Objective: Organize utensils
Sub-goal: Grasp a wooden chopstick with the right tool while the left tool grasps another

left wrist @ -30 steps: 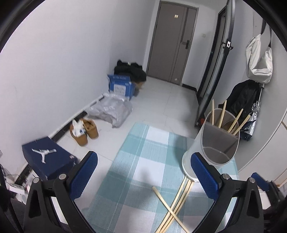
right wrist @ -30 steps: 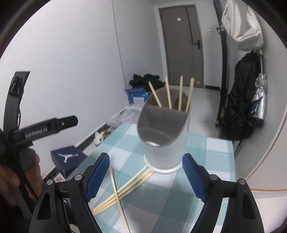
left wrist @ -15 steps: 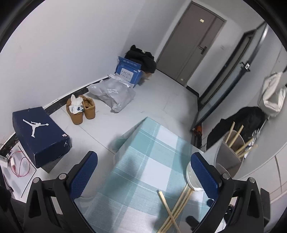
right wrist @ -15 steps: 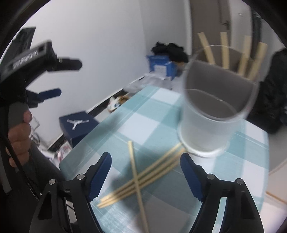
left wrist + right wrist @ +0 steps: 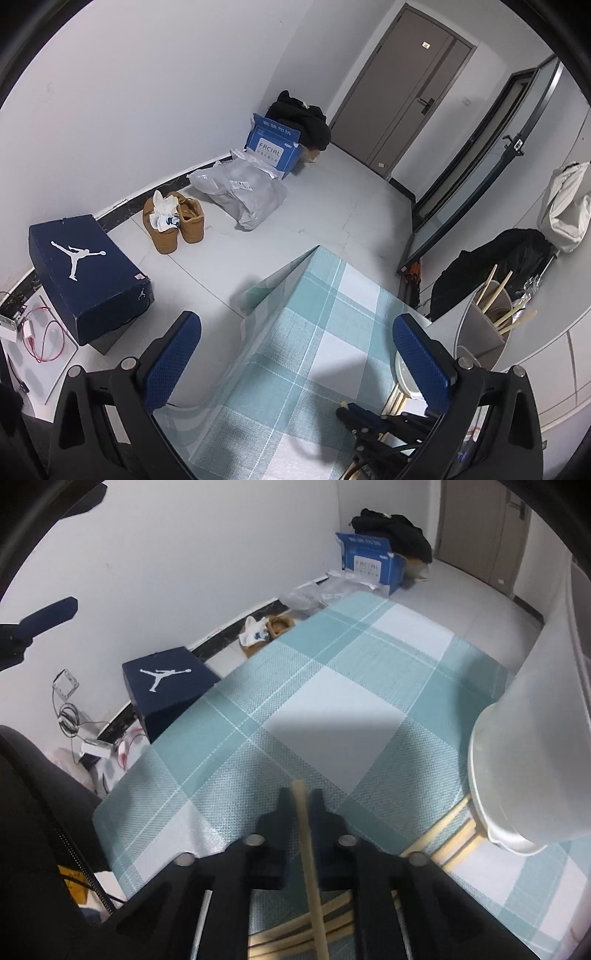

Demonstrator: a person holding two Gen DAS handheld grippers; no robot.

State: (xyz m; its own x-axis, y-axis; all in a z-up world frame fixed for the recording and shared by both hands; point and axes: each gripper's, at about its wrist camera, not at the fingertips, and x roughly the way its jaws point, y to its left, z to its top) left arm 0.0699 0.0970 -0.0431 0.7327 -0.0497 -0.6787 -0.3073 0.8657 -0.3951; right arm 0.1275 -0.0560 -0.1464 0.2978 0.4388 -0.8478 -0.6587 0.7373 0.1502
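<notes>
My right gripper [image 5: 300, 800] is down at the checked tablecloth [image 5: 332, 686], shut on one wooden chopstick [image 5: 309, 856] that runs between its jaws. Other chopsticks [image 5: 436, 834] lie on the cloth beside the base of the frosted white holder [image 5: 532, 738], close on the right. In the left wrist view the holder [image 5: 484, 328] stands at the right with several chopsticks [image 5: 498, 295] upright in it. My left gripper [image 5: 295, 354] is open and empty, above the table's left part. The right gripper [image 5: 369, 421] shows low in that view.
The table's left edge and far corner [image 5: 314, 254] drop to a tiled floor. On the floor are a navy shoe box [image 5: 88, 266], tan shoes [image 5: 173, 218], a grey bag [image 5: 243, 192] and a blue carton [image 5: 273, 144]. A dark jacket [image 5: 495, 266] hangs at the right.
My right gripper has dropped to the cloth and shut on a chopstick. My left gripper has swung left, away from the holder, and stays open.
</notes>
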